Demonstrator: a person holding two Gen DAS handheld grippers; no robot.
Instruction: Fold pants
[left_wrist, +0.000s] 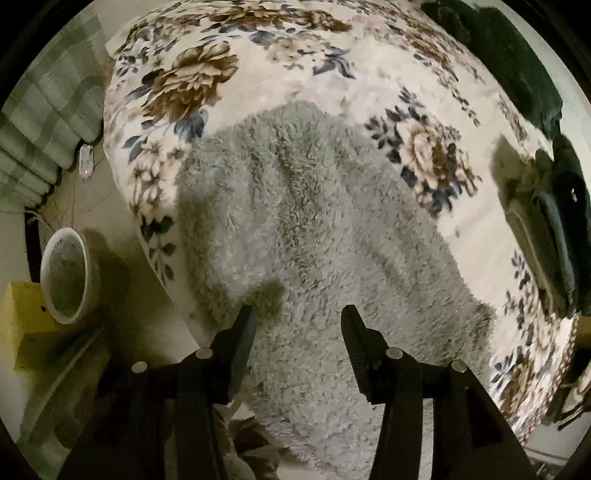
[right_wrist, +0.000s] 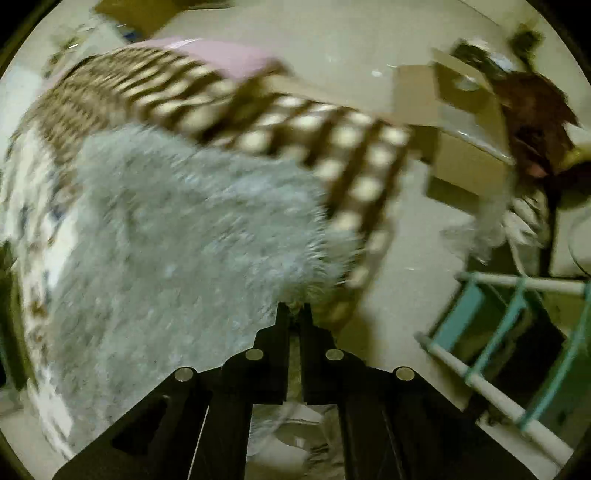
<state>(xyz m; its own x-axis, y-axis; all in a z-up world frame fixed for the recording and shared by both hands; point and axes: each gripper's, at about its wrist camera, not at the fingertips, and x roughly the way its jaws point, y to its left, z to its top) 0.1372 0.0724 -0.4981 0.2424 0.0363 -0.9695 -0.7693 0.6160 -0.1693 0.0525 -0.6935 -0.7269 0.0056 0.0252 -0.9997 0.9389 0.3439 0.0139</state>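
Grey fluffy pants (left_wrist: 314, 229) lie spread on a floral blanket (left_wrist: 295, 74) in the left wrist view. My left gripper (left_wrist: 299, 319) hangs just above their near part, open, and nothing sits between its fingers. In the blurred right wrist view the same pants (right_wrist: 184, 229) fill the left half. My right gripper (right_wrist: 295, 310) points down at their near corner. Its fingers are pressed together with a tuft of the grey pile pinched at the tips.
Left of the bed are a green checked cloth (left_wrist: 44, 122), a white bowl (left_wrist: 70, 277) and a yellow box (left_wrist: 22, 325). A dark blurred shape (left_wrist: 561, 229) is at the right edge. A brown-and-cream checked blanket (right_wrist: 258, 122), cardboard boxes (right_wrist: 461, 155) and a teal-and-white rack (right_wrist: 498, 350) surround the bed corner.
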